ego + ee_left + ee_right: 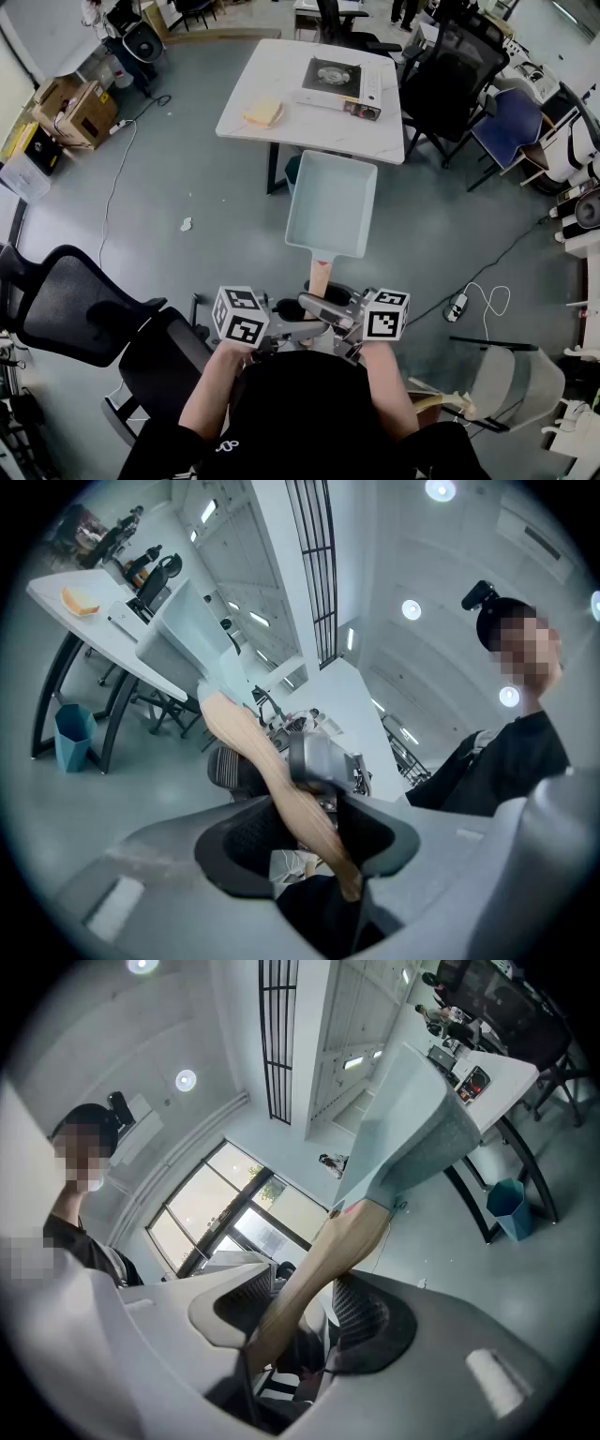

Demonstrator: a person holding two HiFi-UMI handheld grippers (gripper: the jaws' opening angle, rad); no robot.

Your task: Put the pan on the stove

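Pan point(330, 202): pale blue-grey, rectangular, deep straight walls, tan wooden handle point(320, 277) off one short side. It's up in the air over the grey floor point(187, 187), level, open side up, near the white surface point(281, 127) but not over it. Stove point(339, 84) sits on that surface, apart from the pan. Left gripper point(309, 841) and right gripper point(300, 1321) both have fingers clamped on the handle, from opposite sides.
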